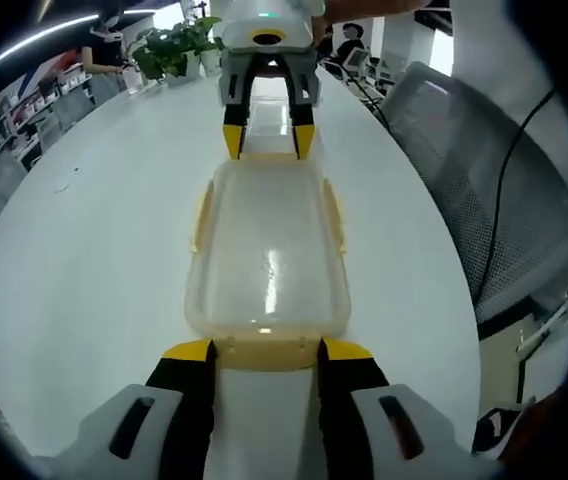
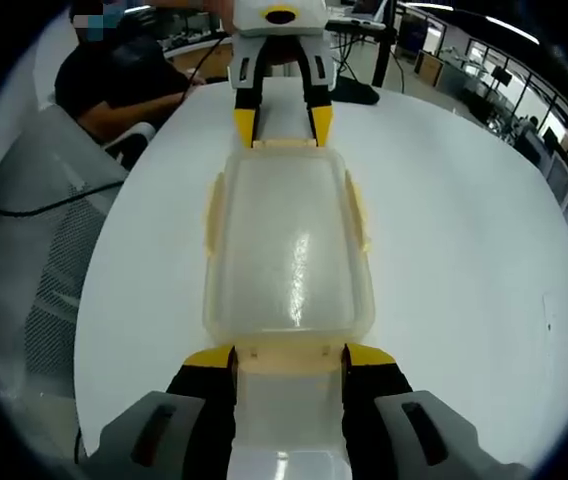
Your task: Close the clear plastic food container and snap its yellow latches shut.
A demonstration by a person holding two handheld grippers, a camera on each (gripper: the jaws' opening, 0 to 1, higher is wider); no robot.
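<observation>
The clear plastic container point(image 1: 267, 250) lies lengthwise on the white table point(image 1: 84, 260) with its lid on. Yellow side latches point(image 1: 202, 215) run along both long edges. My left gripper point(image 1: 268, 352) is open at the near end, its yellow-tipped jaws on either side of the end latch point(image 1: 267, 356). My right gripper point(image 1: 268, 142) faces it at the far end, open, straddling the other end latch. In the right gripper view the container point(image 2: 286, 250) stretches away from my right gripper point(image 2: 289, 358), the near end latch point(image 2: 289, 362) between its tips, with the left gripper point(image 2: 284, 125) beyond.
A grey mesh chair point(image 1: 494, 190) stands close along the table's edge, also in the right gripper view point(image 2: 34, 260). Potted plants point(image 1: 174, 45) sit at the table's far end. A person in dark clothes point(image 2: 114, 75) sits beyond the chair. Bare tabletop point(image 2: 464, 260) flanks the container.
</observation>
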